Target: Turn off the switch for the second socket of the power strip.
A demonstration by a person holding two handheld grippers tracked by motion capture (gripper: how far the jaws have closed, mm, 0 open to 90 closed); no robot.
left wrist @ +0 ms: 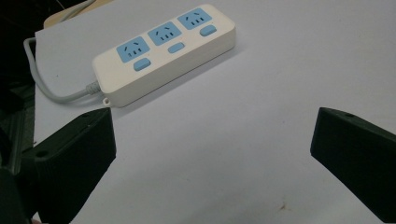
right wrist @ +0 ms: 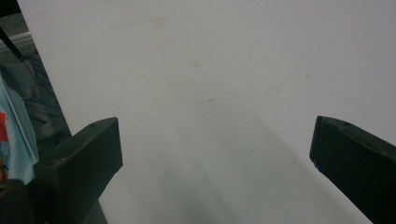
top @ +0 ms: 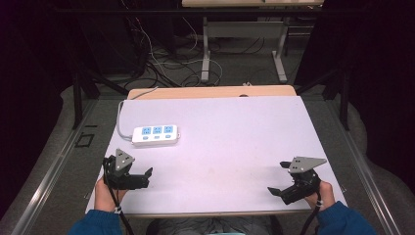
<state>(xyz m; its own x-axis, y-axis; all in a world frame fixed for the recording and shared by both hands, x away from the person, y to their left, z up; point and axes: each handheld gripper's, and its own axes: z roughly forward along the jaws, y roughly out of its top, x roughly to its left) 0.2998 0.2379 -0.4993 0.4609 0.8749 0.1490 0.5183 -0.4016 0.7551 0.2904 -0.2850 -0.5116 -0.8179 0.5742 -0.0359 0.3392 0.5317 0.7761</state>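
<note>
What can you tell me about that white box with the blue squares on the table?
It is a power strip, a long white plastic-looking block with rounded corners, lying flat on the white table near its far left. Its top carries three blue sockets in a row, each with a small blue button beside it. A grey cord leaves one end and runs off the table's edge. Nothing is plugged in; neither gripper touches it.

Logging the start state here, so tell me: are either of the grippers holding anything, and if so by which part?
Nothing is held. The left gripper and right gripper are open; the power strip lies untouched.
</note>
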